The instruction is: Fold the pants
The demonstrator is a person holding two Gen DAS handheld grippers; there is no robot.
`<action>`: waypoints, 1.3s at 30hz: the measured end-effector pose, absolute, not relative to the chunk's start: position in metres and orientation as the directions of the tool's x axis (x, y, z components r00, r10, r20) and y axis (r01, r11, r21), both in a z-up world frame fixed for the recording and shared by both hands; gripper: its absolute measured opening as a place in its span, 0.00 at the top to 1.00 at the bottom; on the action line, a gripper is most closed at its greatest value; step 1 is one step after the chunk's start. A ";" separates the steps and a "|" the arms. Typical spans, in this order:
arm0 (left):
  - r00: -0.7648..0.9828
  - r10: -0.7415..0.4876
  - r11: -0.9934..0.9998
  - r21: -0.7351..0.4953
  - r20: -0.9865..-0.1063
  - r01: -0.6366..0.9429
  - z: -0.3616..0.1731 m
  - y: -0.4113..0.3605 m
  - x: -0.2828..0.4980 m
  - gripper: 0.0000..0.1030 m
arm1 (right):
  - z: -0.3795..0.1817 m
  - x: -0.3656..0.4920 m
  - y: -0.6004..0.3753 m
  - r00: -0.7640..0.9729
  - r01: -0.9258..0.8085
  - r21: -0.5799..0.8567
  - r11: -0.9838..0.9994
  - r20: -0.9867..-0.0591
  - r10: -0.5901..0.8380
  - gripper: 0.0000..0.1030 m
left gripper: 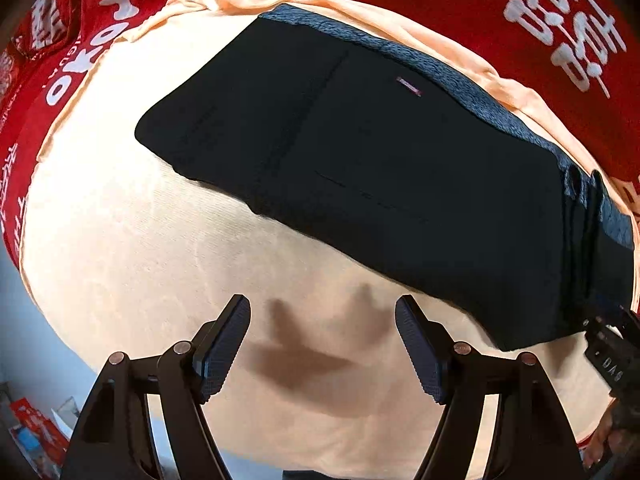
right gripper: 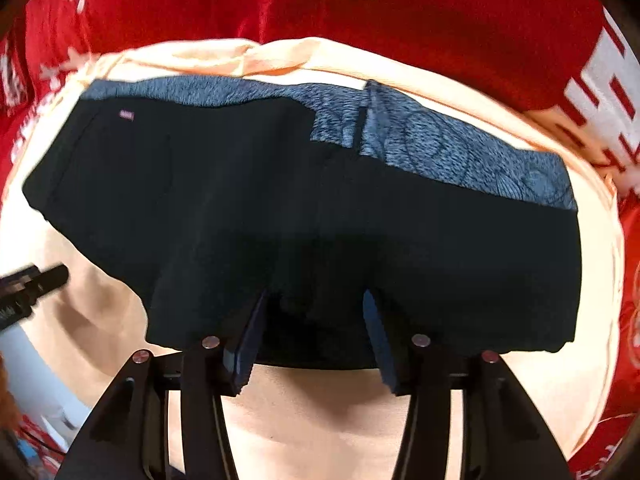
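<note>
The black pants lie folded in a compact rectangle on a peach cloth, with a blue-grey patterned inner band along the far edge. My left gripper is open and empty, hovering over the bare cloth just short of the pants' near edge. In the right wrist view the pants fill the middle. My right gripper is open, its fingertips over the pants' near edge, nothing pinched. The right gripper also shows at the right edge of the left wrist view, and the left gripper shows at the left edge of the right wrist view.
A red cloth with white lettering covers the surface around and behind the peach cloth. Colourful packets lie at the lower left, beyond the cloth's edge.
</note>
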State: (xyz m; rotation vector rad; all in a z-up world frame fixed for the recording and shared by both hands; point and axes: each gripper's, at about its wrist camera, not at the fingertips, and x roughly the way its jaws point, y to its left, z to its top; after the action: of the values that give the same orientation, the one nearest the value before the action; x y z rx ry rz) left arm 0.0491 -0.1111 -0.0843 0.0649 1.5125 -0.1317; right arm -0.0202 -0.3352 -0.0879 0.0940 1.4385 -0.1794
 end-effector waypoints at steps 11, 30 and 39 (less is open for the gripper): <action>0.063 -0.073 0.996 -0.069 -0.995 0.064 -0.091 -0.088 0.059 0.26 | -0.091 -0.014 -0.331 0.094 0.155 -0.092 0.984 -0.990 -0.107 0.41; 0.148 -0.274 0.951 -0.290 -0.950 -0.105 -0.097 -0.011 0.084 0.26 | -0.092 -0.010 -0.333 0.084 0.151 -0.092 0.984 -0.991 -0.105 0.40; 0.231 -0.485 0.834 -0.526 -0.843 -0.167 -0.101 0.004 0.093 0.21 | -0.094 -0.010 -0.331 0.089 0.148 -0.099 0.984 -0.990 -0.113 0.40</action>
State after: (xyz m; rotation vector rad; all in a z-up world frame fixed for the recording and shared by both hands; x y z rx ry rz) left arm 0.0933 0.0042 -0.1015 -0.5862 1.3404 -0.2369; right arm -0.0100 -0.3312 -0.0941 0.0287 1.4686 -0.1946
